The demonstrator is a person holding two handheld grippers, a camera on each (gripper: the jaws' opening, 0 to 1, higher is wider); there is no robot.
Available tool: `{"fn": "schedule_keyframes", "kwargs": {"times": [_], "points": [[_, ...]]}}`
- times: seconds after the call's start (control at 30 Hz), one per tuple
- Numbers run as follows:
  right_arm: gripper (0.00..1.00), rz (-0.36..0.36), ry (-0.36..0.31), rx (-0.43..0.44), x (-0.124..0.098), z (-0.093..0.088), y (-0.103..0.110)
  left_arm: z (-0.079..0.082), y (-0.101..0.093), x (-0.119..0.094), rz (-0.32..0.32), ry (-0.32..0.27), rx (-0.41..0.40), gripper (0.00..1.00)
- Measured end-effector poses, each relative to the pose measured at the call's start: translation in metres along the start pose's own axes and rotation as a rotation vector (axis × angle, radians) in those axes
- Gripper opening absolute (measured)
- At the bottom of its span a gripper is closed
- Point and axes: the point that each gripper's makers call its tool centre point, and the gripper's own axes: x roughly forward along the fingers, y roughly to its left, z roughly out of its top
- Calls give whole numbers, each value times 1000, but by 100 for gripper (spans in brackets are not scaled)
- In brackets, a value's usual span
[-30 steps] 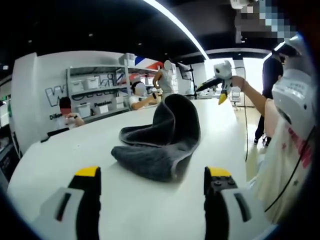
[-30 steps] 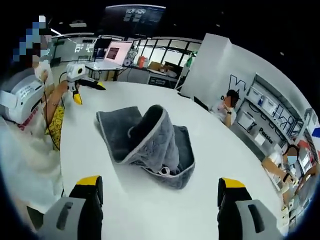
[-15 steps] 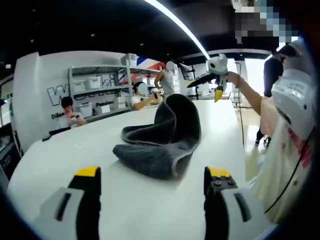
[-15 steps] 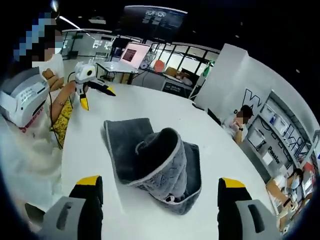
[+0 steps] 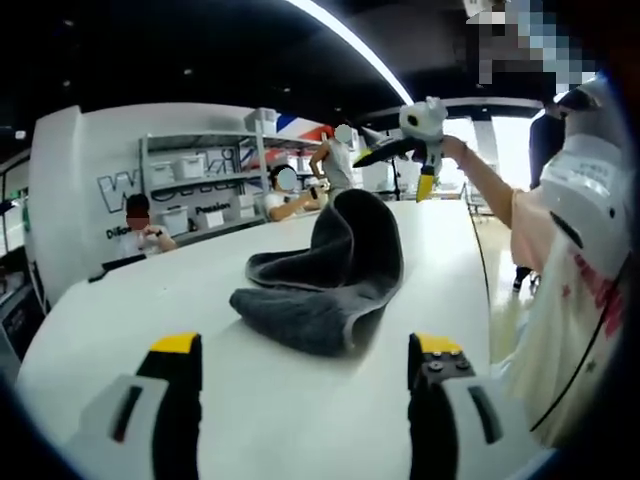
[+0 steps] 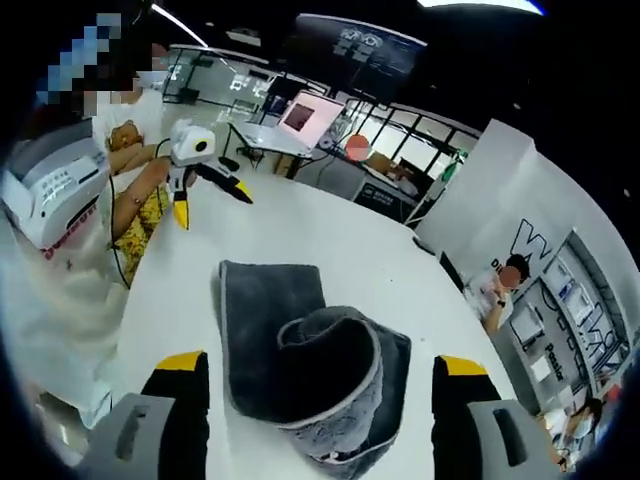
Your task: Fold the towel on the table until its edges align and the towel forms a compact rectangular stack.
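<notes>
Left gripper view showed the left gripper (image 5: 300,400) with jaws spread wide and holding nothing, low over the white table (image 5: 130,310). Just ahead, the grey towel (image 5: 325,275) lay loosely bunched, one fold standing up in a hump. Beyond it the right gripper (image 5: 400,160) hung raised, also spread apart. Seated people (image 5: 140,235) worked by shelves (image 5: 195,180) behind.
</notes>
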Motion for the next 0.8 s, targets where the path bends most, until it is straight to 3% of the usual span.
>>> {"fn": "schedule_keyframes", "kwargs": {"times": [0.2, 0.63, 0.8], "points": [[91, 42, 4, -62, 17, 11, 3, -1, 1, -5, 14, 4, 1, 89], [70, 169, 7, -196, 57, 31, 23, -2, 3, -14, 42, 1, -6, 89], [68, 229, 38, -232, 73, 26, 35, 0, 4, -19, 54, -9, -11, 89]]}}
